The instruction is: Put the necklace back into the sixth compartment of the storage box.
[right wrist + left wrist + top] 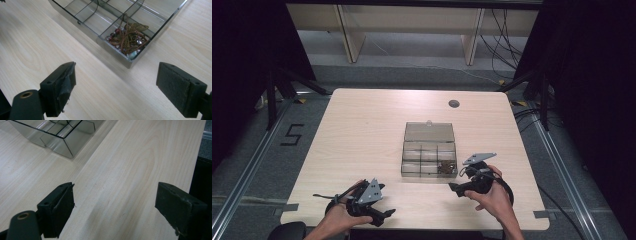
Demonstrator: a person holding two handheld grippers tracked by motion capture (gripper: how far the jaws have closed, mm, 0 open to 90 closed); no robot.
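Your tabletop (pixel 362 130) is pale wood, and the clear compartment box (pixel 429 159) sits a little right of its middle with the lid (pixel 429 132) laid open flat on the far side. Take that box as your landmark.

Your right hand (pixel 493 196) rests just off the box's near right corner, palm wrapped around the right tool (pixel 455 181), which points left and forward toward that corner. In the right gripper view its jaws stand wide apart with nothing between them, and the box corner lies just ahead of the right tool (pixel 116 87).

Your left hand (pixel 339 216) sits well apart from the box, near the tabletop's front edge to the box's near left, holding the left tool (pixel 388 214) low and aimed rightward. In the left gripper view the left tool (pixel 115 205) also has its jaws spread wide over bare wood, with the box's corner (pixel 60 135) farther ahead to the upper left.

The tangle of beaded jewellery (pixel 128 37), with brown cord and a gold leaf, lies in the box's near right compartment (pixel 445 168).
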